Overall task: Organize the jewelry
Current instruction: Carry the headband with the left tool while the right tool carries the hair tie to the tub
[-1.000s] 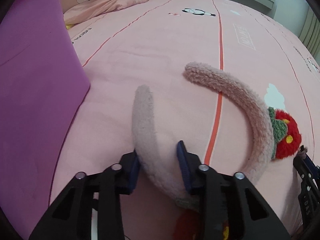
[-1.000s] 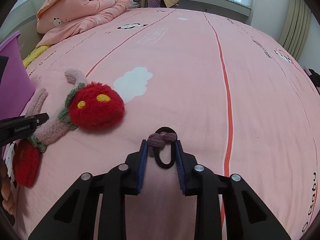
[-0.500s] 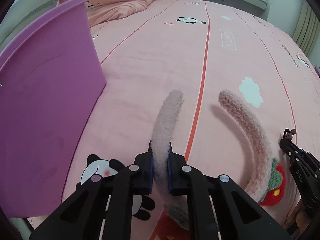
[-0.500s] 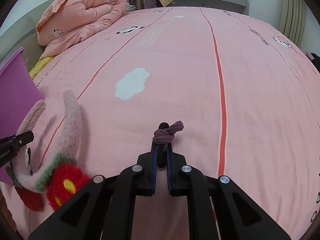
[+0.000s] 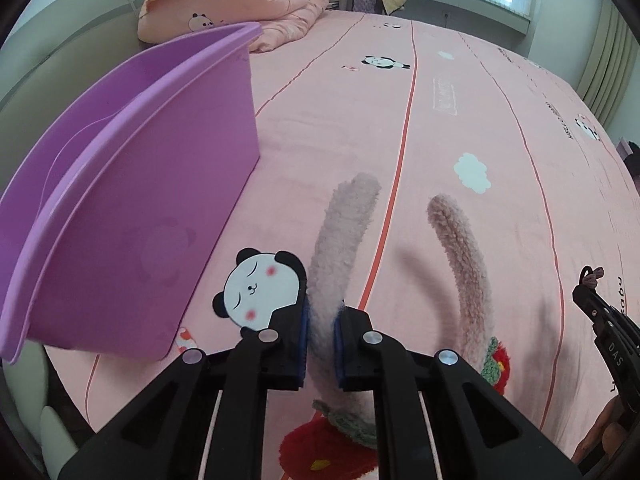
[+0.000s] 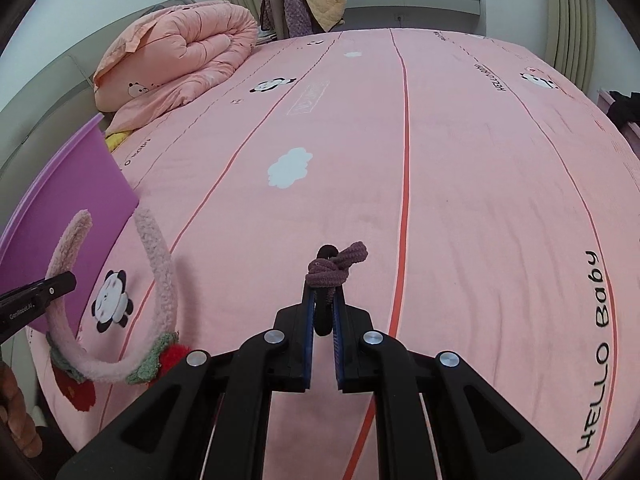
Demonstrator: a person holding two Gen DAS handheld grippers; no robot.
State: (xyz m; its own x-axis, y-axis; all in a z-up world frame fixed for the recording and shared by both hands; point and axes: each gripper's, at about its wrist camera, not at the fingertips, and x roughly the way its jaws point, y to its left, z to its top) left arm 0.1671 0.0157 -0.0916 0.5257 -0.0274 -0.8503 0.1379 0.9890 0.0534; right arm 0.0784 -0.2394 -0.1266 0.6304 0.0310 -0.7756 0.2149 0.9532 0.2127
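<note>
- My left gripper (image 5: 320,336) clamps the fuzzy pink headband (image 5: 344,240) above the bed (image 5: 460,128), beside the purple bin (image 5: 132,200).
- My right gripper (image 6: 323,320) pinches a knotted hair tie (image 6: 334,270).

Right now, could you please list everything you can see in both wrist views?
headband: 1, fuzzy pink with red strawberry pom-poms and green leaves, lifted above the bed, clamped by the left gripper.
hair tie: 1, mauve knot on a black loop, clamped by the right gripper.
bin: 1, purple, open-topped, on the bed's left side.
bedsheet: 1, pink with red stripes, pandas, clouds and lettering, covering the bed.
quilt: 1, pink, rolled up at the far left corner.
clothes: a pile, purple and tan, draped by the window.
left gripper: 1, black with blue pads, shut on the headband.
right gripper: 1, black with blue pads, shut on the hair tie.
</note>
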